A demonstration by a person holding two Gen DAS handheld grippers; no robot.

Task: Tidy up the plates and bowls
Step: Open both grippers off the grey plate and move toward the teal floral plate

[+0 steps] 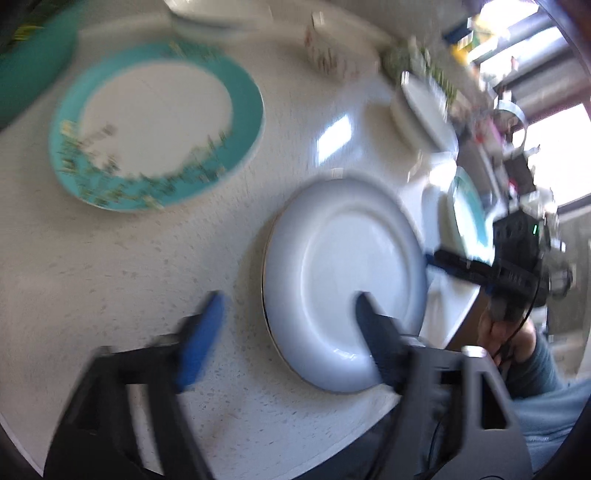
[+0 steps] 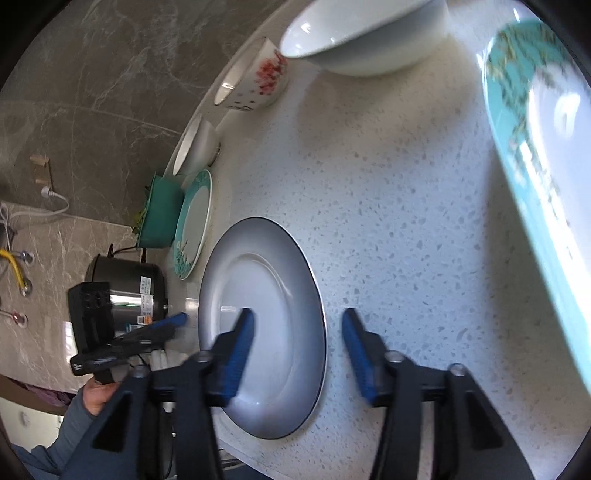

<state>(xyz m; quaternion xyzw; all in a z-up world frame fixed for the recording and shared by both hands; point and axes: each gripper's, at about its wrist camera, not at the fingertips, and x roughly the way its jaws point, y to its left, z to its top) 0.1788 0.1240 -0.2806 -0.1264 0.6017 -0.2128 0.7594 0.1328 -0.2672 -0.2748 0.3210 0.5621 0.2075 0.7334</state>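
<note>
A plain white plate (image 1: 343,284) lies flat on the speckled counter (image 1: 110,258), close to its near edge. My left gripper (image 1: 288,332) stands open over the plate's left rim, with one finger above the plate and the blue pad outside it. In the right wrist view the same white plate (image 2: 262,325) shows a thin dark rim. My right gripper (image 2: 299,347) is open astride the plate's right rim, and its pads do not press on it. A teal-rimmed plate (image 1: 155,125) lies farther back on the counter.
A second teal-rimmed plate (image 2: 535,184) lies to the right. At the counter's far side stand a large white bowl (image 2: 365,33), a red-flowered bowl (image 2: 255,74), a small white bowl (image 2: 195,144) and a green bowl (image 2: 162,210). A steel cooker (image 2: 125,291) sits beyond the edge.
</note>
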